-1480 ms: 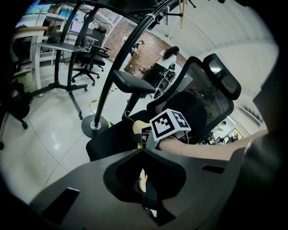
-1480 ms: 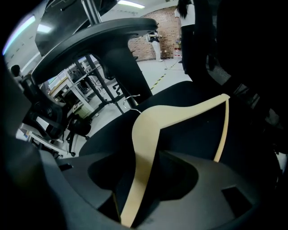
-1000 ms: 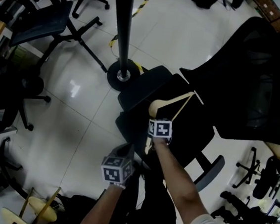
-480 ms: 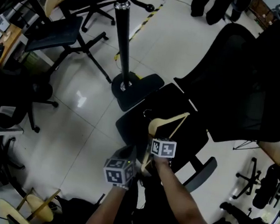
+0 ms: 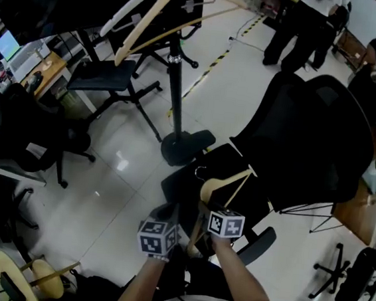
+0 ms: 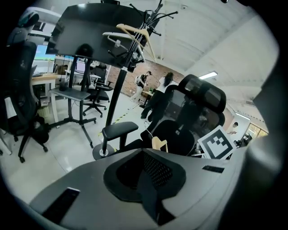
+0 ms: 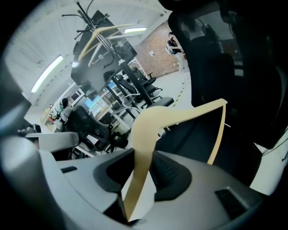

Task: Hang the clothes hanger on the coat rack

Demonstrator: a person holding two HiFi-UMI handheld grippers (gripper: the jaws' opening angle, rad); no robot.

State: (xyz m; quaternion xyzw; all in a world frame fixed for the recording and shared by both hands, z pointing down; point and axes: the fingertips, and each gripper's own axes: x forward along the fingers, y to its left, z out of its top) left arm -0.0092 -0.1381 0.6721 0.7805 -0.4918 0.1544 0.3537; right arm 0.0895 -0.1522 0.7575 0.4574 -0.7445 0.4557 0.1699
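My right gripper is shut on one arm of a pale wooden clothes hanger, held in the air over a black chair seat. In the right gripper view the hanger runs up from between the black pads and bends right. The coat rack is a black pole on a round base, ahead and left of the hanger. Another wooden hanger hangs at its top. My left gripper is beside the right one, shut and empty. The left gripper view shows the rack and the held hanger's tip.
A big black office chair stands right of the rack. More chairs and a desk are at the left. People stand at the far back. Spare wooden hangers lie at the bottom left.
Both grippers have risen, and the hanger has gone up with the right one. The head view has tilted up, so the rack's top and its hanger now show.
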